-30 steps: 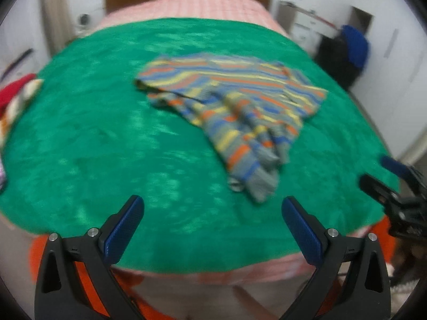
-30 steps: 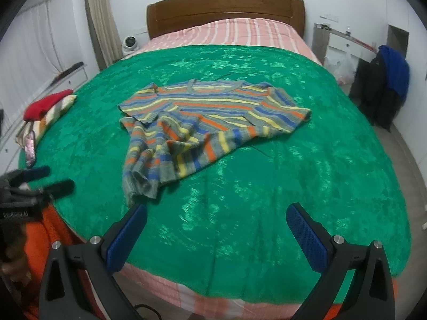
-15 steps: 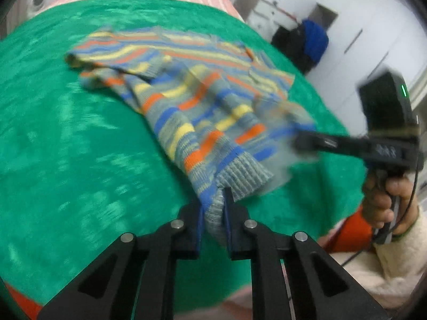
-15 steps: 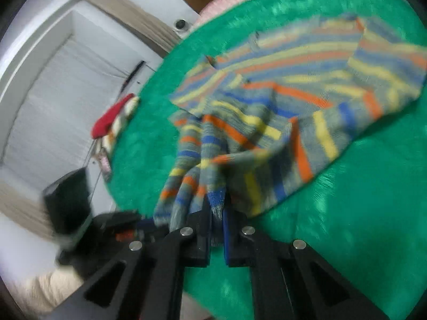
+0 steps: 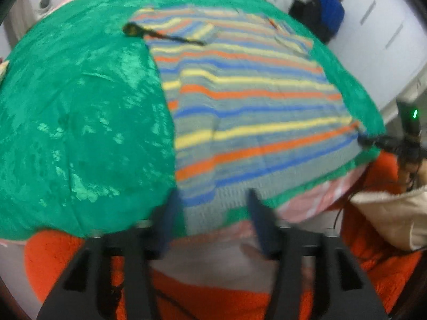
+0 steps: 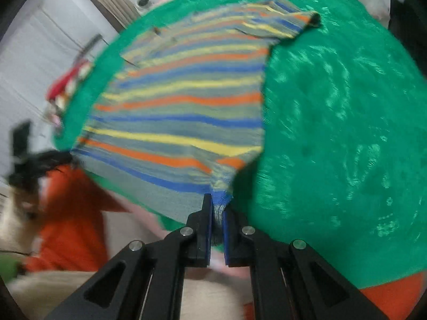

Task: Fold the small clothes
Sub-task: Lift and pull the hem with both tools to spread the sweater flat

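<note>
Your right claw is clamped tight on a bunched corner of the striped sweater's ribbed hem, the blue pads pinching the knit at the near edge of the bed. Your left claw stands with its jaws apart; they have just been opening, and the hem at the other corner lies between the blurred blue fingers without either pad pressing it.

Just beyond both claws the sweater lies spread flat on the green bedspread, hem pulled to the near edge, where the pink striped sheet shows below it. In the left wrist view your right claw appears at the far right, at the hem corner, with a cream sleeve behind it.

Farther up, the sweater's stripes run across to the shoulders, and one sleeve lies folded in over the chest. Past that, only bedspread, then the pink sheet at the head of the bed.
</note>
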`<state>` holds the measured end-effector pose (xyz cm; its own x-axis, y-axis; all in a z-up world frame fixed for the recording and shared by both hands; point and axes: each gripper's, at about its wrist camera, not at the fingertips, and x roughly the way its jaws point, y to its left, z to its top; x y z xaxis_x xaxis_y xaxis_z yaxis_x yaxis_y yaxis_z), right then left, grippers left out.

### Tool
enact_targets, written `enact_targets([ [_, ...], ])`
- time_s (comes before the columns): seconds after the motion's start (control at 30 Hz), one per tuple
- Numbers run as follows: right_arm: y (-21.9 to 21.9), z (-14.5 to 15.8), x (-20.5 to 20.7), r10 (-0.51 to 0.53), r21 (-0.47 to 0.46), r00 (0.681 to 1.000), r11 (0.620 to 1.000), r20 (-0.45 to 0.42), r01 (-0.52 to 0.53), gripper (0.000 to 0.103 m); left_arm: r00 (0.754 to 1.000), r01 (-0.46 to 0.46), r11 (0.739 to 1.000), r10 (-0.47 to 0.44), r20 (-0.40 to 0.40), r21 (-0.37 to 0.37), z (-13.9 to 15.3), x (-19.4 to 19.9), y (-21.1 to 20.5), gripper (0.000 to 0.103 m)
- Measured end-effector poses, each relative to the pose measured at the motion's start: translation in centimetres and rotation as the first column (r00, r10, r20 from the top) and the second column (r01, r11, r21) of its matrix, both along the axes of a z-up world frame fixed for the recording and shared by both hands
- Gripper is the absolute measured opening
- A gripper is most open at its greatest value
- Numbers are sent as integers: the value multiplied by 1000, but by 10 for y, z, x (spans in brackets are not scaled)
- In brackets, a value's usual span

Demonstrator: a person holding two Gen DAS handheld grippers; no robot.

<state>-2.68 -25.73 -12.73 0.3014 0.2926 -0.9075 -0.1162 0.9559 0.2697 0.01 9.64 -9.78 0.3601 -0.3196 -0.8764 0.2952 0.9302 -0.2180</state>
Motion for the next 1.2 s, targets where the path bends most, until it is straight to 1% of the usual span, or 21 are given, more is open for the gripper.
enact_targets([
  [0.07,-5,-2,-2,-26,-3,1000,1000,-8,26,7,999,-45,998,46,26,-44,6,2,14,83],
  [0.1,-11,1,-4,-43,8,999,999,-7,43,7,997,-75,995,77,25,-69,6,6,21,83],
  [0.17,-19,9,-4,-70,-10,998,998,6,70,6,992,-121,988,122,5,-92,-1,18,29,83],
  [0.23,-24,6,-7,-93,-4,996,996,6,94,6,987,-158,983,156,-35,-95,-13,27,28,80],
  [0.27,-26,4,-7,-101,4,995,995,3,101,6,986,-164,982,158,-60,-91,-20,30,26,74],
  [0.3,-25,3,-7,-103,-5,995,995,2,103,6,986,-146,985,137,-98,-92,-29,31,18,67],
  [0.33,-25,1,-9,-104,-16,995,994,3,104,6,987,-122,988,111,-119,-89,-34,31,10,64],
  [0.37,-23,0,-8,-105,-22,994,994,2,105,6,988,-96,993,86,-132,-74,-40,31,1,51],
  [0.4,-22,-2,-10,-107,-22,994,994,0,107,6,989,-69,997,64,-133,-26,-47,28,-11,21],
  [0.43,-23,-3,-10,-111,-29,994,993,0,111,6,989,-61,998,62,-131,12,-50,26,-17,2],
  [0.47,-23,-4,-11,-116,-31,993,993,-1,116,6,989,-60,998,63,-135,25,-51,25,-20,4],
  [0.5,-24,-2,-13,-124,-35,992,992,-8,123,6,988,-76,997,78,-132,20,-48,22,-19,4],
  [0.6,-28,9,-22,-158,-57,987,986,-23,157,4,991,-91,996,92,-102,16,-25,10,-9,3],
  [0.67,-31,15,-30,-186,-53,982,981,-31,185,4,992,-80,995,85,-90,58,-18,0,-5,3],
  [0.73,-31,8,-31,-199,-44,978,979,-57,197,4,992,-71,992,81,-94,104,-24,1,-8,3],
  [0.83,-27,-19,-24,-221,-50,970,975,-104,216,4,989,-69,980,92,-116,185,-50,14,-17,3],
  [0.9,-22,-35,-17,-225,-65,968,974,-116,218,4,992,-64,970,89,-94,236,-61,19,-27,3],
  [0.93,-21,-40,-15,-229,-71,967,972,-114,222,4,992,-66,967,90,-88,246,-63,20,-29,3],
  [1.03,-24,-45,-13,-251,-56,961,968,-118,246,4,992,-78,968,99,-75,240,-64,20,-28,4],
  [1.13,-26,-47,-12,-254,-52,960,967,-121,249,4,991,-93,972,112,-78,218,-64,20,-24,4],
  [1.2,-27,-49,-11,-256,-49,958,967,-128,252,4,991,-95,971,114,-75,218,-64,20,-25,5],
])
